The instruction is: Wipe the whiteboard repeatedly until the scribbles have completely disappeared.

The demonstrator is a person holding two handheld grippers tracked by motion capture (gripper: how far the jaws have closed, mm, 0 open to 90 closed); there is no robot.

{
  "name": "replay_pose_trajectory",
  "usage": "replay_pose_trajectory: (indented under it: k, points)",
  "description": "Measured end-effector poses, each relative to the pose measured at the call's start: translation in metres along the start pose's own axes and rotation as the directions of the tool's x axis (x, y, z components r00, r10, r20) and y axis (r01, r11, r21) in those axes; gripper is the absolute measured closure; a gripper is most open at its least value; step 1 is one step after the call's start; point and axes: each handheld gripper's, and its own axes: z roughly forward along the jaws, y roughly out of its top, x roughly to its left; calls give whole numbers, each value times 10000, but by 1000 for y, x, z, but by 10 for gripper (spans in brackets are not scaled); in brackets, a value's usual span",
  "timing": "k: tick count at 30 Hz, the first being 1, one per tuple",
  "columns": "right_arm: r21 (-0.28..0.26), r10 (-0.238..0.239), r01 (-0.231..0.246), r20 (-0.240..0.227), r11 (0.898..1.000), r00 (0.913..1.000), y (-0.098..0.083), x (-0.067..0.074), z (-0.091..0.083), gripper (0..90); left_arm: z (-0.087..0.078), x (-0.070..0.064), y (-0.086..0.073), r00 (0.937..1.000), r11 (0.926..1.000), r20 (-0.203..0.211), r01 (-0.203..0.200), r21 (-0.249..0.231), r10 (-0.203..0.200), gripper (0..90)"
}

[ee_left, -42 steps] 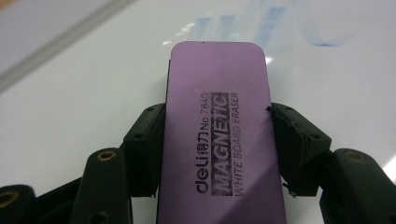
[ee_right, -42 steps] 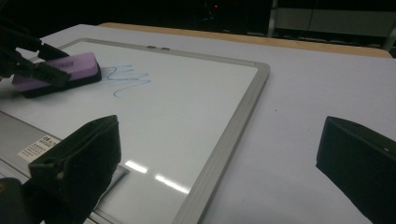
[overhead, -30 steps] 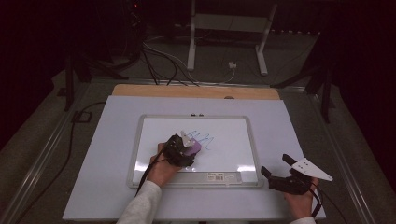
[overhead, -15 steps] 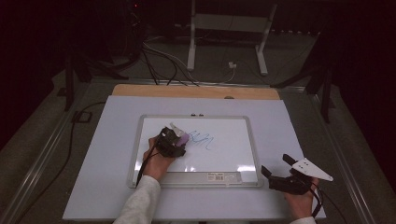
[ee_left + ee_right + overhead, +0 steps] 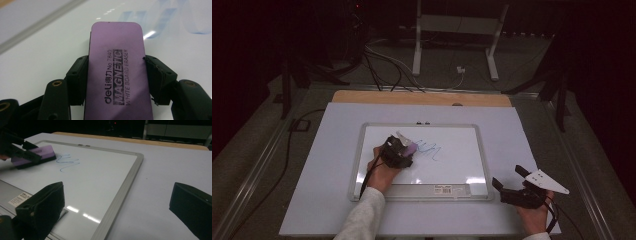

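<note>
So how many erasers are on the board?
1: the purple eraser is clamped in the left gripper, pressed on the whiteboard just left of the blue scribble.

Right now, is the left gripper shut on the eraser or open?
Shut on it. The left gripper has both black jaws pressed against the long sides of the purple eraser, which lies flat on the whiteboard.

The left gripper (image 5: 404, 148) with the purple eraser (image 5: 410, 148) has slid left across the whiteboard (image 5: 462, 160) — more of the blue scribble (image 5: 430, 148) now shows uncovered.
</note>
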Motion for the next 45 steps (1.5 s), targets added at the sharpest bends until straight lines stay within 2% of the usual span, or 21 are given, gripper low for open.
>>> replay_pose_trajectory:
  k: [2, 4, 7, 10, 13, 15, 17, 18, 20, 22, 26, 29, 31, 33, 35, 37, 39, 41, 42, 44, 45]
  points:
    - [17, 11, -11, -10, 10000, 10000, 0, 0, 0, 1, 3, 11, 0, 9982, 9989, -403, 459, 110, -454, 418]
    - [7, -20, 20, -21, 10000, 10000, 0, 0, 1, 1, 5, 18, 1, 9962, 9968, -390, 788, 114, -783, 418]
    - [17, -20, 20, -35, 10000, 10000, 0, 1, 1, 1, 7, 16, 6, 9977, 9983, -420, 535, 215, -526, 418]
    - [60, -28, 28, -46, 10000, 10000, 0, 1, 2, 1, 8, 9, 10, 9996, 9995, -22, 264, 188, -264, 418]
    - [53, -38, 39, -54, 10000, 10000, 0, 2, 2, 1, 7, -4, 12, 9992, 9999, 384, -53, 126, 49, 418]
    - [52, -23, 24, -52, 10000, 10000, 0, 2, 2, 1, 3, -18, 11, 9931, 9986, 1043, -526, -44, 528, 418]
    - [57, -18, 18, -55, 10000, 10000, 0, 1, 2, 1, -1, -33, 9, 9769, 9934, 1803, -1121, -261, 1150, 418]
    - [67, -38, 38, -49, 10000, 10000, 0, 1, 2, 1, -3, -39, 9, 9707, 9903, 1962, -1353, -326, 1391, 418]
    - [72, -43, 43, -47, 10000, 10000, 0, 1, 2, 1, -4, -44, 9, 9686, 9872, 1907, -1555, -347, 1593, 418]
    - [47, -48, 48, -46, 10000, 10000, 0, 2, 2, 1, -2, -39, 10, 9748, 9907, 1768, -1327, -310, 1361, 418]
    - [49, -26, 26, -15, 10000, 10000, 0, 1, 1, 1, 6, -10, 13, 9966, 9989, 683, -476, 53, 471, 418]
    - [56, -18, 18, -5, 10000, 10000, 0, 0, 1, 1, 10, 13, 12, 9991, 9987, -23, 426, 277, -425, 418]
    - [60, -23, 23, -8, 10000, 10000, 0, 0, 1, 1, 12, 20, 11, 9973, 9968, 52, 737, 294, -739, 418]
    - [74, -58, 58, -18, 10000, 10000, 0, 0, 2, 1, 12, 16, 12, 9989, 9985, -63, 473, 275, -471, 418]
    - [78, -70, 70, -41, 9999, 10000, 0, 1, 2, 1, 10, 7, 13, 9994, 9995, 257, 208, 228, -214, 418]
    - [97, -96, 96, -45, 9999, 9999, 0, 2, 3, 1, 7, -8, 14, 9982, 9994, 521, -303, 159, 295, 418]
    - [87, -91, 91, -41, 9999, 10000, 0, 2, 2, 1, 3, -27, 14, 9911, 9954, 926, -955, -10, 952, 418]
    - [81, -62, 63, -30, 9999, 10000, 0, 2, 2, 1, -3, -45, 13, 9782, 9899, 1518, -1408, -149, 1414, 418]
    - [79, -54, 55, -34, 10000, 10000, 0, 1, 2, 1, -5, -52, 13, 9725, 9861, 1628, -1648, -230, 1663, 418]
    - [86, -62, 62, -32, 9999, 10000, 0, 2, 2, 1, -7, -59, 13, 9692, 9797, 1434, -1987, -258, 2004, 418]
    - [74, -59, 59, -35, 10000, 10000, 0, 2, 2, 1, -6, -57, 14, 9706, 9820, 1490, -1871, -251, 1888, 418]
